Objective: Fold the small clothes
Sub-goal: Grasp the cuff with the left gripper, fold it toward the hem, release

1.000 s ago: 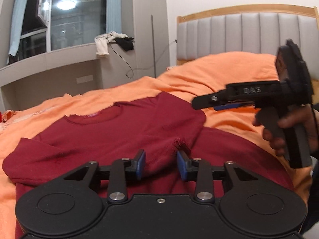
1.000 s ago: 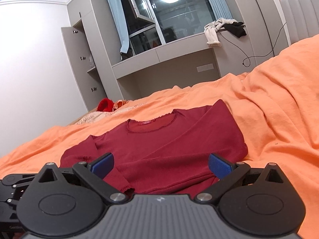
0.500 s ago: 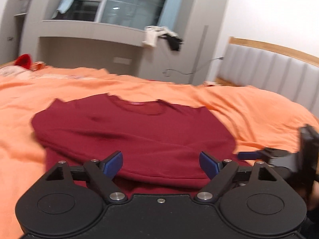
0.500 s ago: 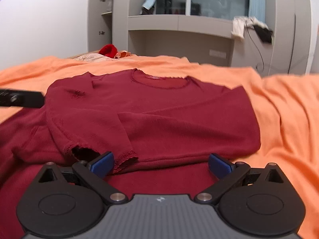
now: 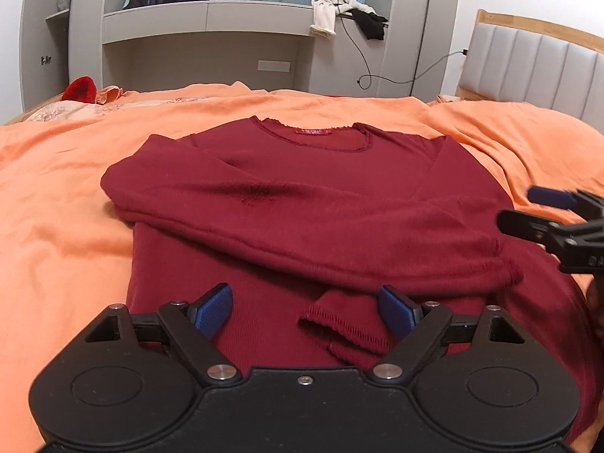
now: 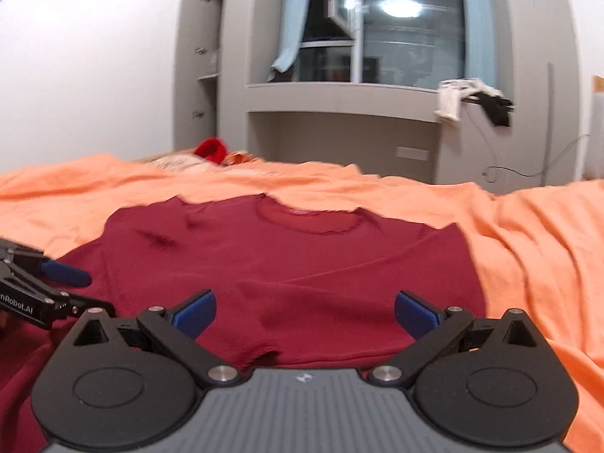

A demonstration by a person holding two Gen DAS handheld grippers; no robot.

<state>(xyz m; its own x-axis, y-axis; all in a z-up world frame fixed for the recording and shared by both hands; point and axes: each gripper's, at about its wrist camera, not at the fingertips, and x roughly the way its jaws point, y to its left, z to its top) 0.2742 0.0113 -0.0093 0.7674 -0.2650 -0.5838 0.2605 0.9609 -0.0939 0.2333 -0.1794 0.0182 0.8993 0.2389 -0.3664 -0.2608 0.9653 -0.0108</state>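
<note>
— Between the left tongs [image 5: 305, 311], what is there?
— Nothing gripped. Its jaws have just been opening and stand wide; a ribbed sleeve cuff [image 5: 341, 330] of the dark red sweater [image 5: 321, 196] lies loose beneath them.
— And the right tongs [image 6: 305, 315]?
— Wide too, empty, hovering over the sweater's lower half; that view is blurred, so I cannot tell whether they touch cloth.
— Where is the sweater?
— Flat on the bed's orange blanket [image 5: 64, 204], collar away from the tongs, one sleeve folded across the chest. Beyond it, a window [image 6: 392, 30] and pale clothes [image 5: 324, 15] hung on the ledge.
</note>
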